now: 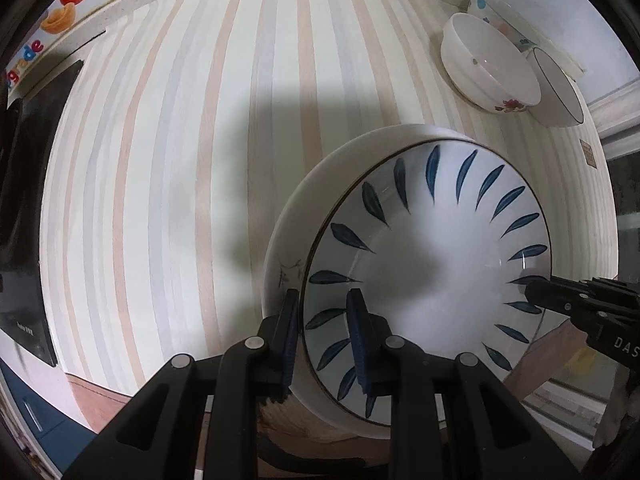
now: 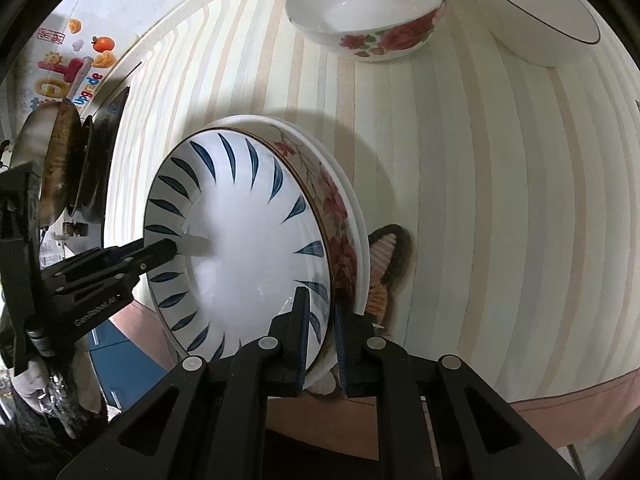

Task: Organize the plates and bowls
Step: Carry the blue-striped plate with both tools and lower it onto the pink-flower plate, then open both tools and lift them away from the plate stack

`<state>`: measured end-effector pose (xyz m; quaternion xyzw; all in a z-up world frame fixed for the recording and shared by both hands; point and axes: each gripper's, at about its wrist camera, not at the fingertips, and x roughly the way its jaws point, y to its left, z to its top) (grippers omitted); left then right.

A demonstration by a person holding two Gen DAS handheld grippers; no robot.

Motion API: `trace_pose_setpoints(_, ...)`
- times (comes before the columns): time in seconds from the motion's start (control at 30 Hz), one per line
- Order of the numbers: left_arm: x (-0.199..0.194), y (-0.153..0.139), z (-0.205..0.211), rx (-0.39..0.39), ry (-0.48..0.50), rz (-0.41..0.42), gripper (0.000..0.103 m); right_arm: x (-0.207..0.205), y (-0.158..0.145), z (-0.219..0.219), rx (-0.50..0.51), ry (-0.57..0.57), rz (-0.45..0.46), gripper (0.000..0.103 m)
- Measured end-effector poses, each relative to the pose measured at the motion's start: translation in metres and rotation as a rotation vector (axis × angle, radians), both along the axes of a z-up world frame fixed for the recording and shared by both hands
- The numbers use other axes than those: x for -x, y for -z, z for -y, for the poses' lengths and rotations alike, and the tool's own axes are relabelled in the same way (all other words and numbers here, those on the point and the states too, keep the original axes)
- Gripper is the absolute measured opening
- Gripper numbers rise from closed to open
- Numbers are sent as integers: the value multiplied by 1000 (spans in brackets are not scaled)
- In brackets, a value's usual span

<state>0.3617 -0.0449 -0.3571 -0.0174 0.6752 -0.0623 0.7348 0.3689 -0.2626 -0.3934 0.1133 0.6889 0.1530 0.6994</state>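
Observation:
A stack of plates is held up over the striped table. The top one is a blue-leaf plate (image 1: 432, 276) (image 2: 248, 248); under it lie a red-flower plate (image 2: 338, 216) and a plain white plate (image 2: 362, 236). My left gripper (image 1: 326, 344) is shut on the stack's rim, one finger inside, one outside. My right gripper (image 2: 322, 328) is shut on the opposite rim; it also shows in the left wrist view (image 1: 536, 292). The left gripper shows in the right wrist view (image 2: 168, 250).
Three bowls stand at the far side: a red-flower bowl (image 1: 490, 64) (image 2: 368, 8), a black-rimmed white bowl (image 1: 558, 88) (image 2: 536, 12), a dotted bowl (image 1: 500, 20). A black stove (image 1: 24, 208) with a pan (image 2: 52, 164) is at the left. A butterfly mark (image 2: 386, 272) lies under the stack.

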Motion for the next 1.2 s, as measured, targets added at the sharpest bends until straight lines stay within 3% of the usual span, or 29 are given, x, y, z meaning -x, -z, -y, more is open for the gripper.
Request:
trace_pose_setpoints(0.33, 11, -7, -2, -7, -39, 17, 21, -1, -14, 10, 9, 15, 27, 15)
trace_pose_setpoints(0.5, 25, -32, -5, -8, -51, 72, 21, 6, -35, 5, 51, 17, 67, 16)
trace_pose_setpoints(0.77, 59, -94, -3, -17, -46, 200, 22, 41, -86, -9, 104, 38, 163, 34)
trace_pose_setpoints(0.97, 93, -148, -10, -5, -44, 300, 24, 82, -143, -21, 117, 68, 273, 55)
trace_pose_setpoints(1.2, 131, -189, -15, 4, -46, 385, 32, 138, -206, -37, 133, 64, 401, 76)
